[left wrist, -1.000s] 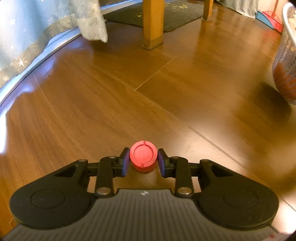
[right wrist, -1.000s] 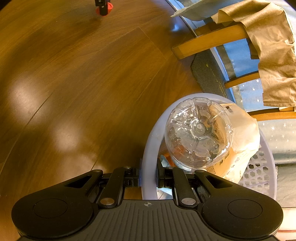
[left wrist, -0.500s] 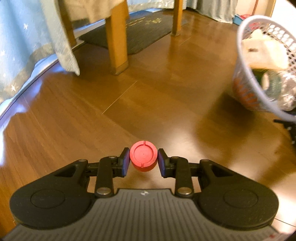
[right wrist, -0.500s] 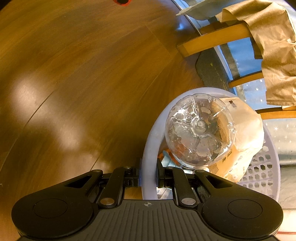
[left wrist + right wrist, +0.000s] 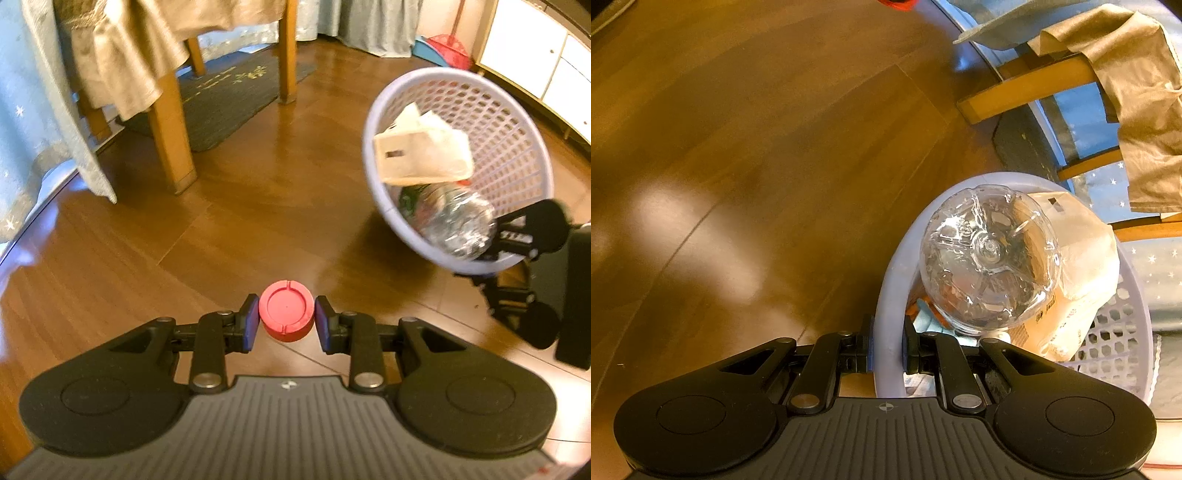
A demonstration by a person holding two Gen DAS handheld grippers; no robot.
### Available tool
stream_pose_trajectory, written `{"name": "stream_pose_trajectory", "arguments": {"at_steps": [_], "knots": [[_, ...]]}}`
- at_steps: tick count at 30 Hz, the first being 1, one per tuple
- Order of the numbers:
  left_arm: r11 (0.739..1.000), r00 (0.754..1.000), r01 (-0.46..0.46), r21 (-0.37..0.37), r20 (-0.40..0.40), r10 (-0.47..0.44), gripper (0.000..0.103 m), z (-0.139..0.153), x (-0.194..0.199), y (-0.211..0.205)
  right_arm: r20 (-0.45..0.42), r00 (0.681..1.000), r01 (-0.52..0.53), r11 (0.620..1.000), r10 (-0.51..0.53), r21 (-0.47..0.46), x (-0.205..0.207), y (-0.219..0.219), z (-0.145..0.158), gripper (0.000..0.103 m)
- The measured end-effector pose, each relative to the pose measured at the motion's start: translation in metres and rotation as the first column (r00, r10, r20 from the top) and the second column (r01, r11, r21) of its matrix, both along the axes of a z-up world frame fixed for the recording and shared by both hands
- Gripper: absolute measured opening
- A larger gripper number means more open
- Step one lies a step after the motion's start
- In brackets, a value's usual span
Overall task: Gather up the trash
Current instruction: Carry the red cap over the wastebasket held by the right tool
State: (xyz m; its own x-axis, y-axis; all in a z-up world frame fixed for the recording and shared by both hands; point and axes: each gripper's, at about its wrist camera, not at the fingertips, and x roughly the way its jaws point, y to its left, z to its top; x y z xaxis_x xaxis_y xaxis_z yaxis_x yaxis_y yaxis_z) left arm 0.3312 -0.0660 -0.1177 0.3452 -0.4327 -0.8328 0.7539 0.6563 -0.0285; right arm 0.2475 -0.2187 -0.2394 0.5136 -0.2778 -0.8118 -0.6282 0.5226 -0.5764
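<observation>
So at this point I had the red bottle cap [image 5: 286, 314] pinched sideways in my left gripper [image 5: 285, 324], one pad on each side of its rim, held up off the wood floor [image 5: 229, 229]. My right gripper [image 5: 888, 345] was clamped narrow on the rim of the lavender mesh basket [image 5: 886, 295], one pad inside and one outside, with the basket tipped toward the cap side. The cap looked like hard little plastic, so my guess was basically weightless and stiff, nothing to crush, but smooth and round enough that it could squirt out if the squeeze went off-centre. Across the rim seemed the right place to hold it. The basket was the fussier one: thin flexy plastic, held only at one spot on its lip, with a crumpled clear bottle [image 5: 990, 254] sitting high and a paper bag [image 5: 1082, 258] beside it. I figured that load could shift or roll out if it tilted much more.
</observation>
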Motion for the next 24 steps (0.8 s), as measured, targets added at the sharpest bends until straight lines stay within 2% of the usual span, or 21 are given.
{"name": "stream_pose_trajectory", "arguments": {"at_steps": [13, 24], "knots": [[0.996, 0.997, 0.083, -0.021, 0.011, -0.083, 0.027, 0.037, -0.017, -0.030, -0.015, 1.000, -0.019, 0.999, 0.020, 0.031, -0.024, 0.013, 0.008, 0.010], [0.987, 0.987, 0.162, -0.025, 0.023, -0.161, 0.027, 0.045, -0.020, -0.050, -0.019, 0.999, -0.047, 0.999, 0.048, 0.020, -0.035, 0.015, 0.006, 0.010]]}}
